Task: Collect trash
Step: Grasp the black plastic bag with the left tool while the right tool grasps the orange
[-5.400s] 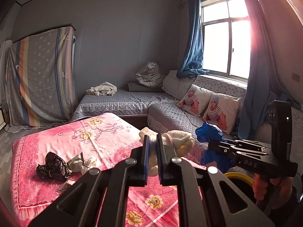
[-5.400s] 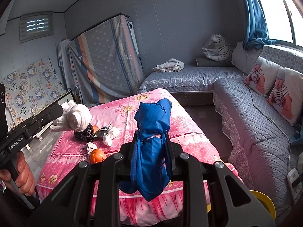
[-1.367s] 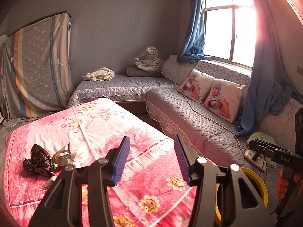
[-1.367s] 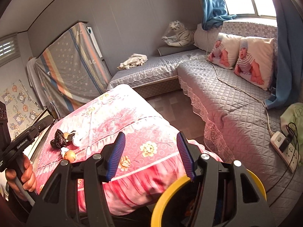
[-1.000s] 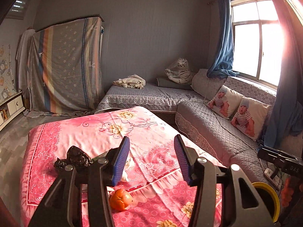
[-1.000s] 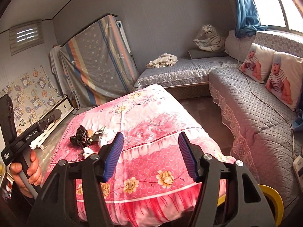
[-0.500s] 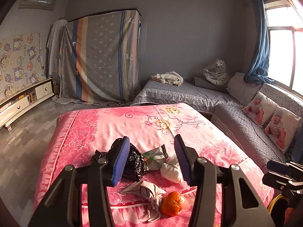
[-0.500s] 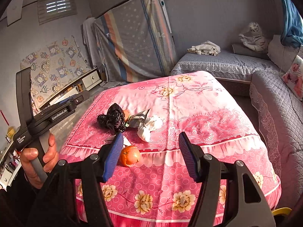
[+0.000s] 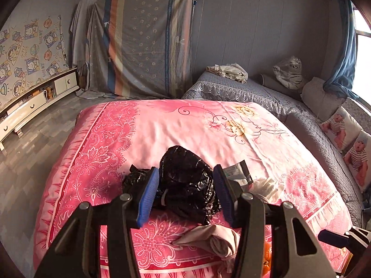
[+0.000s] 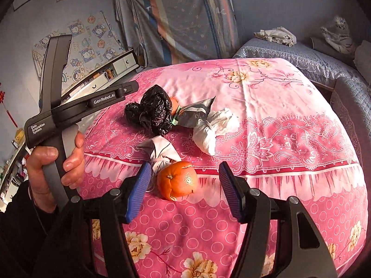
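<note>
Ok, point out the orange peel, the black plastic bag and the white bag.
orange peel [image 10: 177, 180]: right wrist view, middle of its rind.
black plastic bag [image 9: 185, 180]: left wrist view, middle of the crumpled bundle.
white bag [image 10: 214, 127]: right wrist view, its knotted middle.

We look from 2 wrist cameras, each peering forward between its own blue-padded fingers. The left one sits low and close to the black bag [image 9: 185, 180] on the pink bed [image 9: 162, 125]. The right one looks from the bed's near edge, close over the orange [image 10: 177, 180]. Both share the bag [image 10: 153, 112] and bed.
</note>
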Demonstrator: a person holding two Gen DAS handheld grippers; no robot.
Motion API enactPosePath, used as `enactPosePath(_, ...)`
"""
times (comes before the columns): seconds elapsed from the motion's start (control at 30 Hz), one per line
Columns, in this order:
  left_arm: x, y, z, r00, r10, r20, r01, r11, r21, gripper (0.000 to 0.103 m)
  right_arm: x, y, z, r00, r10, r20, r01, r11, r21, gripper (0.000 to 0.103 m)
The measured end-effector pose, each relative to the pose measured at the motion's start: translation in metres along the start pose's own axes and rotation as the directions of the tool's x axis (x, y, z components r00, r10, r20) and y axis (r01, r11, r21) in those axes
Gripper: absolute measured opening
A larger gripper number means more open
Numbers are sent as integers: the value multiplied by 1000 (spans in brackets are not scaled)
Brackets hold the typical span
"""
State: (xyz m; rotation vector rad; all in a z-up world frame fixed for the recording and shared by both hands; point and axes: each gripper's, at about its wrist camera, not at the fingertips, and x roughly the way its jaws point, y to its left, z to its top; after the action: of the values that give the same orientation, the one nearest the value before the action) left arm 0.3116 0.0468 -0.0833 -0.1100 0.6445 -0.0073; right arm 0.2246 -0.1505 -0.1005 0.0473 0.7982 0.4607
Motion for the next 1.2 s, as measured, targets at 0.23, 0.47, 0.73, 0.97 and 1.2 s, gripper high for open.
enactPosePath(0.23,32,7,-2,998,17,-54,-17,1000,2,46,36,3,-3,998,7,-57,-8,1000,-18,58)
enactPosePath(0.47,52,10,-5,995,18,-97,-18,1000,2,46,57,2,-7,995,9,-95,-11,1000,-23,62)
enactPosePath(0.73,66,4,-8,992,19,-126,-16,1000,25,47,69,2,-8,994,-1,-112,-2,999,-32,65)
enactPosePath(0.97,80,-4,-16,986,25,-163,-14,998,66,47,76,4,-7,993,10,-120,-14,999,-31,67)
enactPosePath(1.2,91,-5,-21,983,33,-183,-21,998,67,46,92,13,-9,987,13,-157,-20,999,-39,64)
